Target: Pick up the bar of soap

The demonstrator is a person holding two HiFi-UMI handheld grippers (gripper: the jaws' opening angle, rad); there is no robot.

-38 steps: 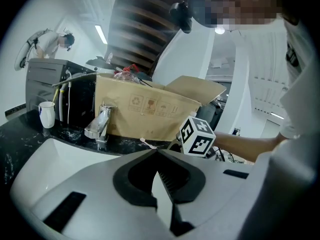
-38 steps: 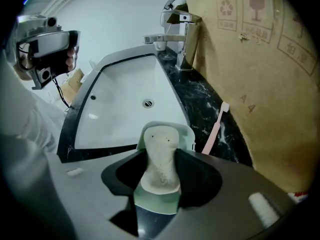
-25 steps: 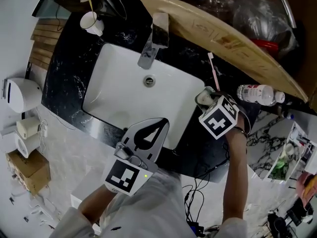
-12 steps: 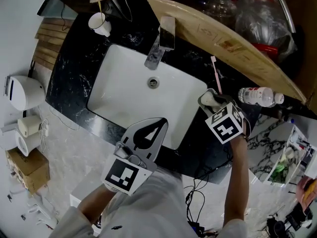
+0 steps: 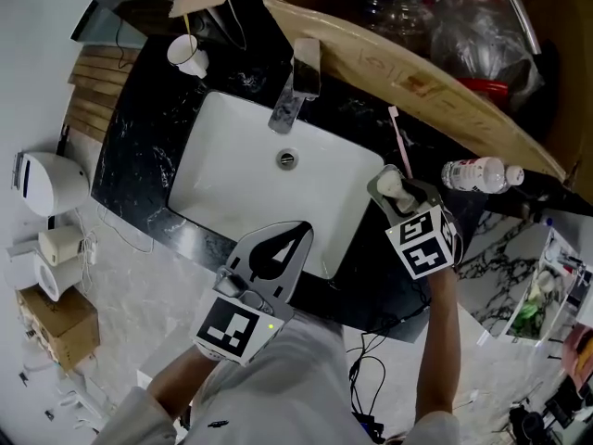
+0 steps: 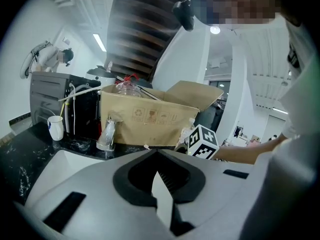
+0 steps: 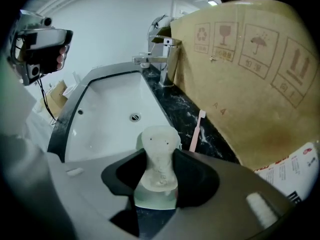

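Black marble worktop (image 5: 139, 146) surrounds a white sink (image 5: 241, 174). My right gripper (image 7: 159, 171) is clamped on the bar of soap (image 7: 159, 151) beside the sink's right rim. My left gripper (image 6: 159, 176) is closed and empty. The grasp looks made, so next I'd lift straight up.

Pink toothbrush (image 5: 399, 142) just beyond right gripper (image 5: 396, 186); white sink (image 5: 232, 174) to its left; bottle (image 5: 477, 173) to its right; cardboard box (image 5: 417, 80) behind.
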